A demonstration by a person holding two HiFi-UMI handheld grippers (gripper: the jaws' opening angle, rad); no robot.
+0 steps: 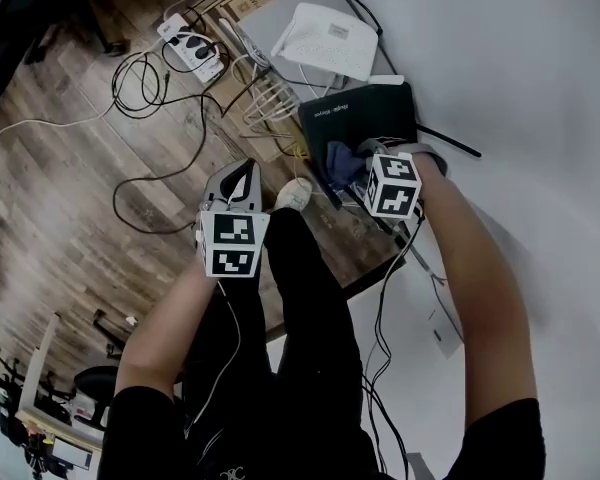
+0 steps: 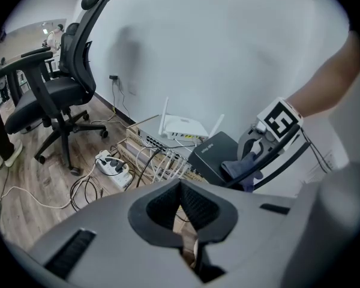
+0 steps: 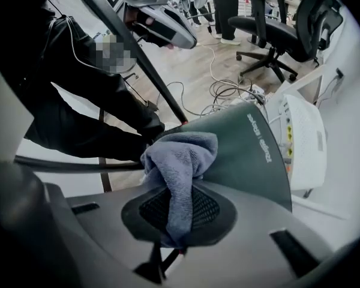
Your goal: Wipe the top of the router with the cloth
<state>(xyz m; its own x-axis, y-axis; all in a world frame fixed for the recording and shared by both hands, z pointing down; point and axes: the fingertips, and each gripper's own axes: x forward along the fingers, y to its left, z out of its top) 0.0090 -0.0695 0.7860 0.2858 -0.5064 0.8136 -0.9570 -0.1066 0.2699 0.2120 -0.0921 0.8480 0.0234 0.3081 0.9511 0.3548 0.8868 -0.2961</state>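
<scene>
A wooden floor (image 1: 70,168) is seen beside a white wall (image 1: 520,58). Cables (image 1: 150,88) and a power strip (image 1: 192,46) are spread on the floor, and an office chair (image 2: 54,95) is seen further off. A black router (image 1: 365,108) is set close to the wall, next to a white router (image 1: 325,38). A grey-blue cloth (image 3: 180,161) is gripped by the right tongs (image 3: 174,221) and is pressed on the black router's top, at the edge nearest these tongs. The left tongs (image 2: 183,206) are clenched with nothing in them. They are held off to the left, apart from the cloth.
</scene>
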